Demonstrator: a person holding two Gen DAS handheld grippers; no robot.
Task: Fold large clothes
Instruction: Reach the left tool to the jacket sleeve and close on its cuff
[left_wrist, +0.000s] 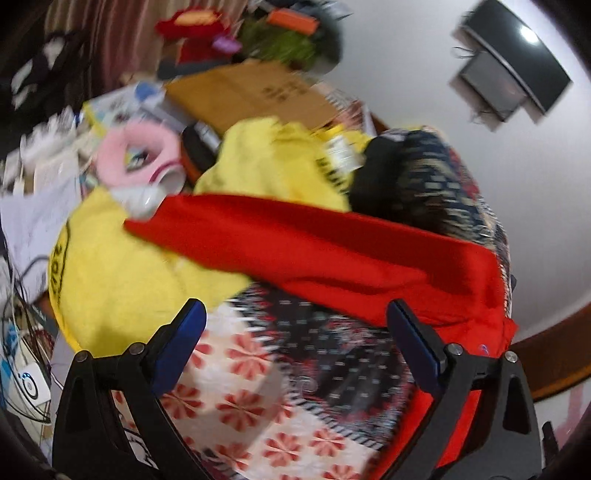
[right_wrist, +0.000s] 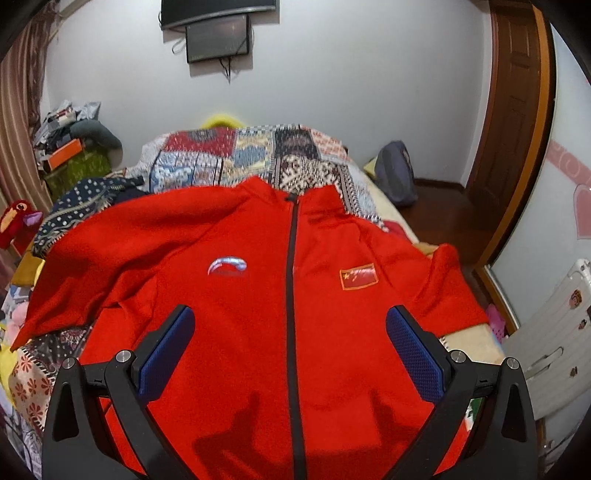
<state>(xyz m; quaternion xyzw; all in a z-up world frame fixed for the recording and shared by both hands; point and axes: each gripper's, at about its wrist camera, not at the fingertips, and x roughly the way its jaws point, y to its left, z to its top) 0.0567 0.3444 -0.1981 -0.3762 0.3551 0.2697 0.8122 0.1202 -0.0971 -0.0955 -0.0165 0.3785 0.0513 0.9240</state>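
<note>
**Ana:** Right-wrist view first: what lies ahead of the right tongs (right_wrist: 290, 325)?

**Ben:** A bright red zip-front fleece jacket (right_wrist: 236, 332), spread front-up on the patchwork-quilted bed (right_wrist: 236, 155). Its dark zipper (right_wrist: 291, 295) runs straight away from the tongs, almost midway between the two blue pads. A curved silver logo (right_wrist: 228, 266) sits ahead of the left pad, a small red flag patch (right_wrist: 359, 277) ahead of the right one.

**Ana:** And those tongs?

**Ben:** Spread wide, gripping nothing, with the jacket's lower front showing between them. Whether they touch the cloth, I cannot tell.

**Ana:** Left-wrist view?

**Ben:** Blurred and tilted. The left tongs (left_wrist: 295, 325) are also wide apart and empty. One red sleeve or edge of the jacket (left_wrist: 314, 251) stretches across just beyond the tips and runs down behind the right finger. Between the fingers lies the quilt (left_wrist: 258, 387), with red flower prints.

**Ana:** Anything further out?

**Ben:** A crumpled yellow cloth with black lettering (left_wrist: 122, 288) beyond the left finger, a dark dotted fabric heap (left_wrist: 417, 177) past the red sleeve, and a brown cardboard box (left_wrist: 251, 92) far ahead.
</note>
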